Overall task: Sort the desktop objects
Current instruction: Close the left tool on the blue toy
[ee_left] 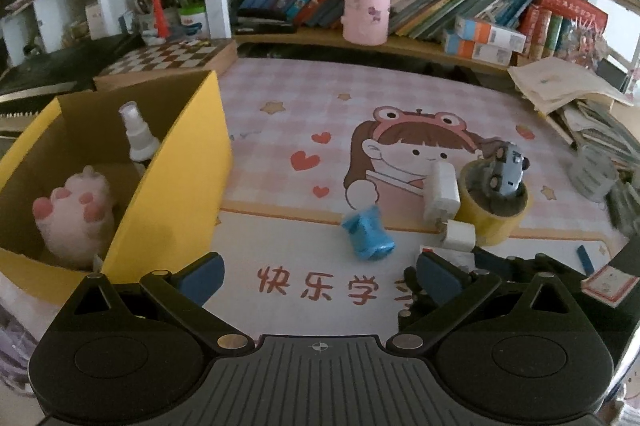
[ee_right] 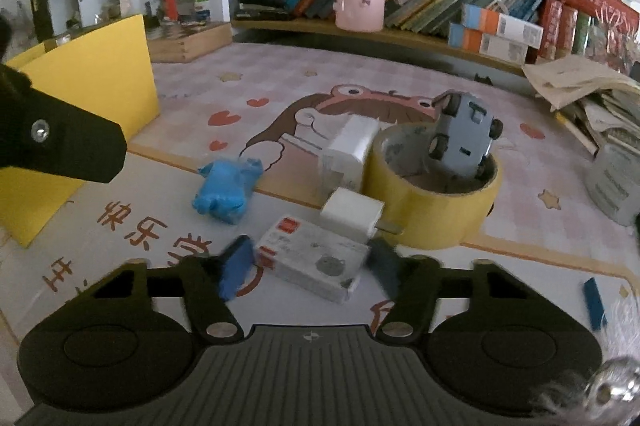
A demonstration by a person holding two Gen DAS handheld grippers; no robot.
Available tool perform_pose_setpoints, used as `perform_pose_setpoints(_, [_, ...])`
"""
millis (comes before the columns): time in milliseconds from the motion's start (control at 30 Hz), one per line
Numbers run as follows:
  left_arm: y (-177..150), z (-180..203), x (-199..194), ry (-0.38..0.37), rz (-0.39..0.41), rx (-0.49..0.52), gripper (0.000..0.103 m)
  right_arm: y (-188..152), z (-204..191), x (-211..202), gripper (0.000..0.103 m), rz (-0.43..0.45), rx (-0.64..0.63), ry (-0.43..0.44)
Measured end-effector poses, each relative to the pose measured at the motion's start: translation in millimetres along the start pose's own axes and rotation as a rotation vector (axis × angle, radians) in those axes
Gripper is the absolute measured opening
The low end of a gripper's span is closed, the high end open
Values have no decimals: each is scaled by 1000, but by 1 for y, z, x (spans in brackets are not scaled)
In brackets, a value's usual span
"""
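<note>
While the small white card box point(ee_right: 314, 268) lies flat on the desk mat point(ee_right: 400, 74) between my right gripper's point(ee_right: 308, 270) blue pads, I judge the step in hand is closing on it. The right jaws stand partly open, one pad at each short end; whether they already press I cannot tell, since both pads are blurred. To do it well I would square the pads on the two ends, grip low, and lift straight up so I do not knock the white charger point(ee_right: 352, 214) just behind it. The box looks like smooth printed card, flat and light, so a gentle squeeze should do. Behind the charger sits a yellow tape roll point(ee_right: 432, 214), with a grey toy car point(ee_right: 464, 138) tipped into its hollow. A soft-looking blue toy point(ee_right: 226, 190) lies to the left. My left gripper point(ee_left: 320, 278) hangs wide open over the mat, holding nothing, beside the yellow cardboard box point(ee_left: 188, 162) that already holds a plush paw point(ee_left: 74, 218) and a spray bottle point(ee_left: 138, 136).
</note>
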State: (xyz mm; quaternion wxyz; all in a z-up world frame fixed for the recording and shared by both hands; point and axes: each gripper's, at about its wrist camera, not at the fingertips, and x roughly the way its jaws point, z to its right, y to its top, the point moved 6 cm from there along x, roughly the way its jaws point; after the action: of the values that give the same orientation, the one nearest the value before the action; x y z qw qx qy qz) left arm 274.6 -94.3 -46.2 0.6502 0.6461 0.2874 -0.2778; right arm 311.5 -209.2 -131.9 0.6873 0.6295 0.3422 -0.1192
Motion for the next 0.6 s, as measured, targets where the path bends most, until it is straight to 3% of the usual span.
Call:
perform_pose_setpoints(367, [7,27,25,-111,-12,20,103,-16,50,-39,58,-23,44,-43])
perform_pose_setpoints(467, [11,35,40,-111,9,35,102,-23,57,-47,58,-45,47,-54])
perform_pose_setpoints(533, [11,38,54,-84,6,63,99,-27,61,-51,58,-54,52,-53])
perform_pose_setpoints(600, [10,40,71,-56,-22,89,88,-28,62,-53,58,-59,56,-52])
